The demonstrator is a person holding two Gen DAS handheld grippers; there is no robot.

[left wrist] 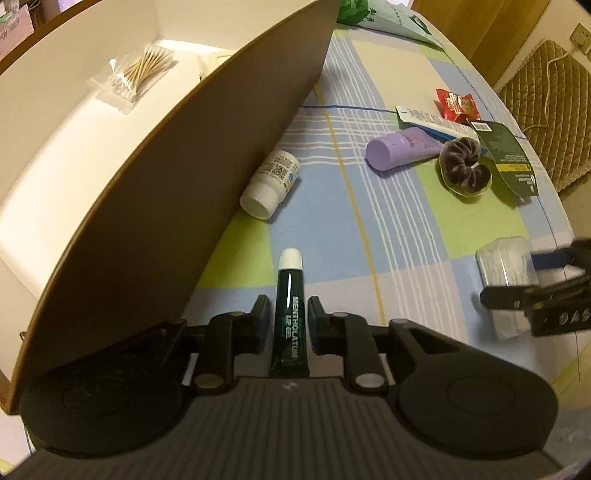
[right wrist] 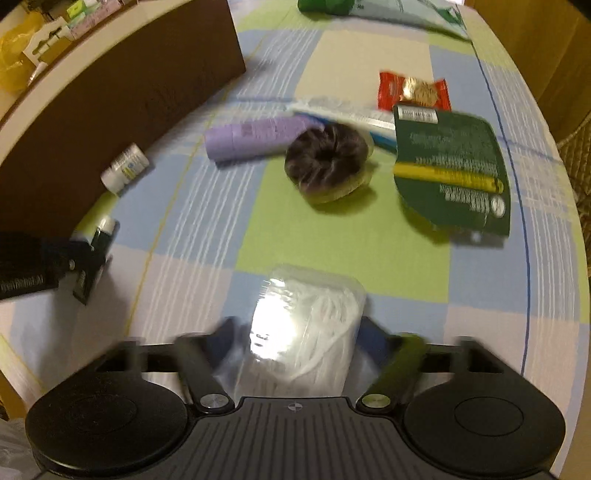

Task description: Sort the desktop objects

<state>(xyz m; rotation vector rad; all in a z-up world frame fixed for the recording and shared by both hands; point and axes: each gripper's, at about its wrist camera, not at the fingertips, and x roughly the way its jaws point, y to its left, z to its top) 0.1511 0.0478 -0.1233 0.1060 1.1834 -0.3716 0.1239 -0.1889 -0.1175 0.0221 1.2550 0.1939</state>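
My left gripper [left wrist: 288,314] is shut on a dark green lip gel tube [left wrist: 290,314] with a white cap, just above the checked tablecloth beside the brown box wall [left wrist: 184,184]. It also shows in the right wrist view [right wrist: 99,236]. My right gripper [right wrist: 299,332] is shut on a clear box of white swabs [right wrist: 303,332], also visible in the left wrist view [left wrist: 506,266]. The box holds a pack of cotton swabs [left wrist: 138,72] on its white floor.
On the cloth lie a white pill bottle [left wrist: 269,181], a purple tube [left wrist: 402,147], a dark scrunchie [left wrist: 465,166], a dark green card pack [right wrist: 450,170], a toothpaste box [left wrist: 432,122] and a red snack packet [right wrist: 413,92]. A green bag [right wrist: 325,5] lies far back.
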